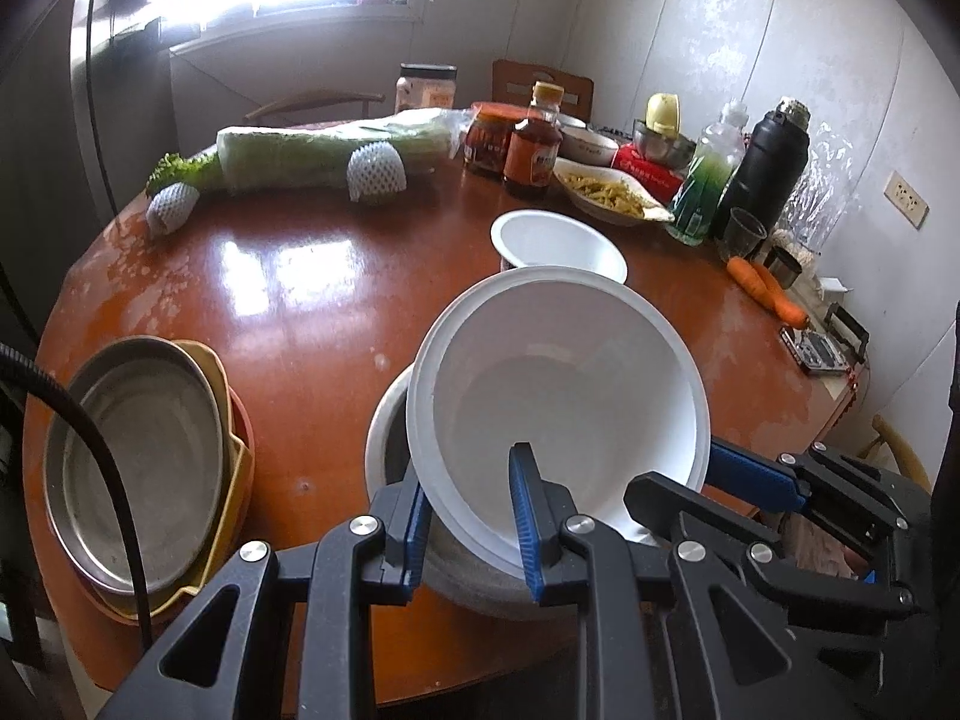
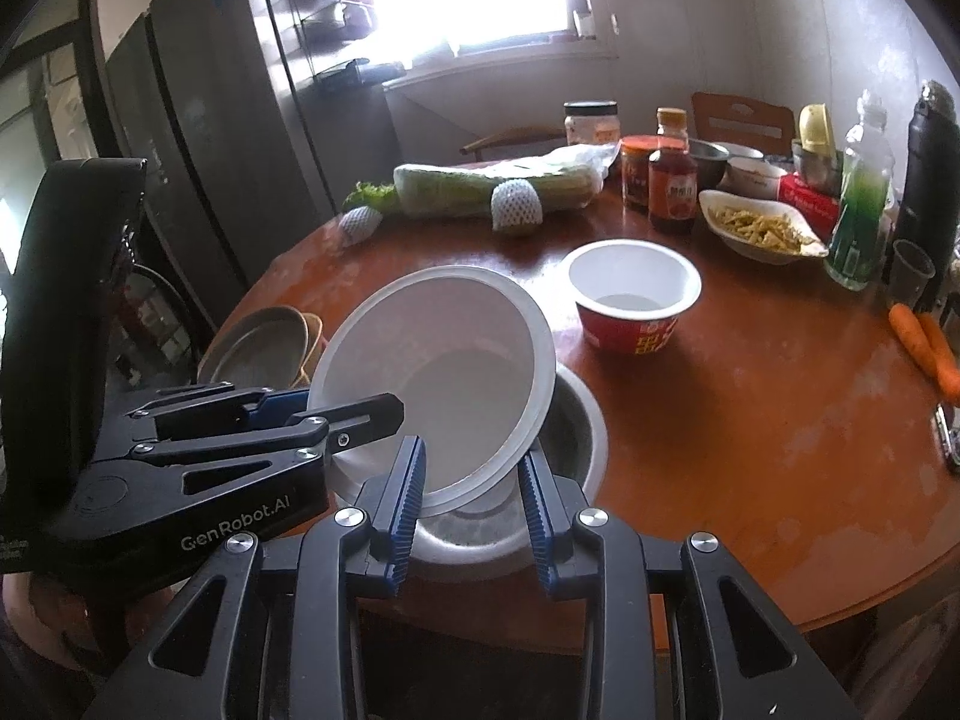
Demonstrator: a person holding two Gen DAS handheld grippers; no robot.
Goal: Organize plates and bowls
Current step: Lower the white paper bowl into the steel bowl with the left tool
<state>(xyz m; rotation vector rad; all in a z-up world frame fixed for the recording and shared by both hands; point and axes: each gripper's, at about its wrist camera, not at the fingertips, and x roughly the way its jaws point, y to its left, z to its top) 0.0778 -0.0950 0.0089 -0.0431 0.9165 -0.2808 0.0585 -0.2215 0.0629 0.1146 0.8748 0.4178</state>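
A large white bowl [image 1: 558,384] [image 2: 438,372] hangs tilted just over a grey metal bowl [image 1: 387,438] [image 2: 579,426] near the table's front edge. My left gripper [image 1: 471,480] is shut on the white bowl's near wall, one finger inside and one outside. In the left wrist view my right gripper [image 1: 741,474] grips the rim from the right. My right gripper [image 2: 471,459] is shut on the lower rim, and the left gripper [image 2: 360,414] comes in from the left. A red and white paper bowl [image 1: 558,240] [image 2: 633,294] stands behind. A stack of plates [image 1: 138,468] [image 2: 264,342] sits at the left edge.
The round brown table [image 1: 288,300] [image 2: 750,420] carries wrapped cabbage [image 1: 324,156], sauce bottles [image 1: 534,144], a dish of food [image 1: 606,192], a green bottle [image 1: 708,180], a black flask [image 1: 768,162] and carrots [image 1: 768,291] along its far and right sides. A fridge [image 2: 198,138] stands at left.
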